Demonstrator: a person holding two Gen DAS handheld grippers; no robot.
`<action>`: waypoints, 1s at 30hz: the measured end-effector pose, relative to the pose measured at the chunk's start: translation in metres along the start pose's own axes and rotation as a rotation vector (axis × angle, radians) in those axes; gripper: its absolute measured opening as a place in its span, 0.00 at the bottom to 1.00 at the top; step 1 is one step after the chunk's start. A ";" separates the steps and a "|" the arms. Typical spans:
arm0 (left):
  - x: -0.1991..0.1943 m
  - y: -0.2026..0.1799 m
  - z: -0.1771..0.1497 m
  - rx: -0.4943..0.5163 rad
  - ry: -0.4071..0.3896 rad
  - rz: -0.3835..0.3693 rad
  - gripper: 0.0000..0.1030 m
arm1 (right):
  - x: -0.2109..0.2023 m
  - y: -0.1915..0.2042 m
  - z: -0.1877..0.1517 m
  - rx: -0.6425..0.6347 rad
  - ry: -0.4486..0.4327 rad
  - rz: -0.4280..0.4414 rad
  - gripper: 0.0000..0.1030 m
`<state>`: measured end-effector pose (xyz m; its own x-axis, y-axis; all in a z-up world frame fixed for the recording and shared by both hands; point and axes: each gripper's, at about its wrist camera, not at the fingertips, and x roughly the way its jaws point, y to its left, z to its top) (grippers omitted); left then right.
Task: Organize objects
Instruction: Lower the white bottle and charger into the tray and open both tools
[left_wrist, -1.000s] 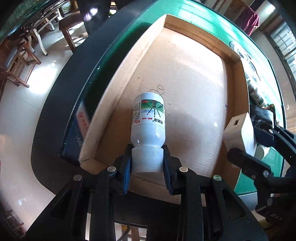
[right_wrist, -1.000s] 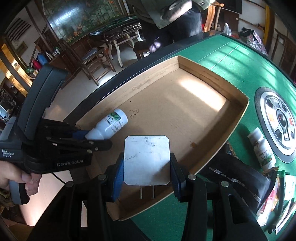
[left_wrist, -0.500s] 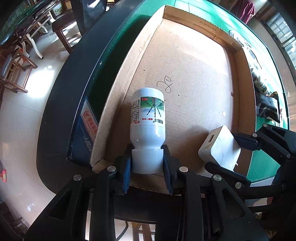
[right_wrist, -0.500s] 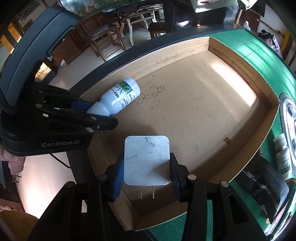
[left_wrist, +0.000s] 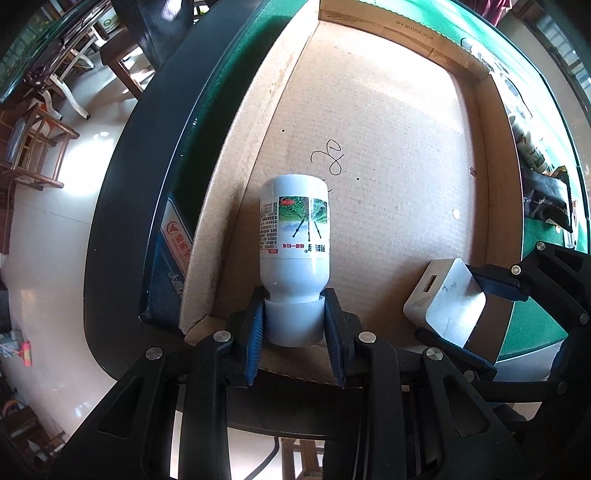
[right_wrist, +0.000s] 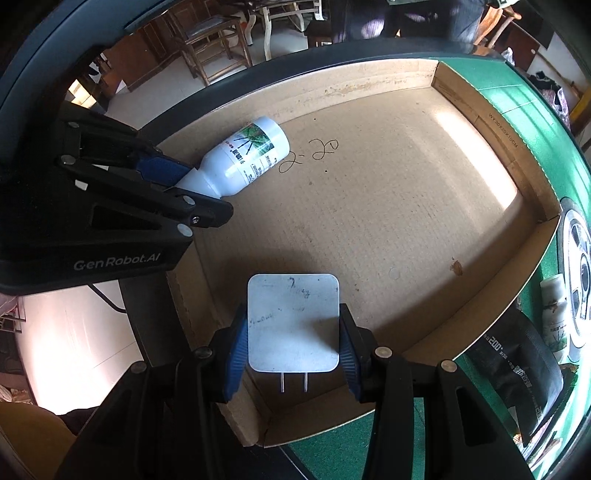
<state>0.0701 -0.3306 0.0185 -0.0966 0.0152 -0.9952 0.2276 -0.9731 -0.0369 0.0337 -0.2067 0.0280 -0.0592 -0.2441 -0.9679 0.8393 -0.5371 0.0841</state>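
Your left gripper (left_wrist: 294, 325) clamps the white plastic bottle's (left_wrist: 293, 236) cap, your right gripper (right_wrist: 293, 345) the white square charger (right_wrist: 293, 323), both low-centre over the shallow cardboard tray (right_wrist: 369, 206); neither released, other items outside.

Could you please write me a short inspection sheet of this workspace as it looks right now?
Surface: green table with a dark rim; a shallow cardboard box sits on it.
Job's things: white bottle held over the box floor by its cap; white charger held near the box's front corner, prongs toward the camera.
Clutter: black packet and a second small bottle on the table outside the box.
Grippers: left gripper shut on the bottle cap; right gripper shut on the charger.
Cables: thin black cable below the left gripper.
Surroundings: wooden chairs on a pale floor.
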 end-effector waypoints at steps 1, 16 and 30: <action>0.000 0.000 0.000 0.001 -0.002 0.002 0.29 | 0.000 -0.001 0.000 0.000 0.002 -0.001 0.43; 0.004 -0.007 0.003 -0.023 -0.004 -0.015 0.52 | -0.011 -0.017 -0.010 0.012 -0.013 0.006 0.65; -0.018 -0.014 0.004 -0.039 -0.027 0.049 0.66 | -0.058 -0.049 -0.026 0.126 -0.142 -0.002 0.75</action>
<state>0.0651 -0.3177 0.0375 -0.1104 -0.0386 -0.9931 0.2701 -0.9628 0.0074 0.0097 -0.1453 0.0737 -0.1438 -0.3493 -0.9259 0.7653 -0.6325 0.1198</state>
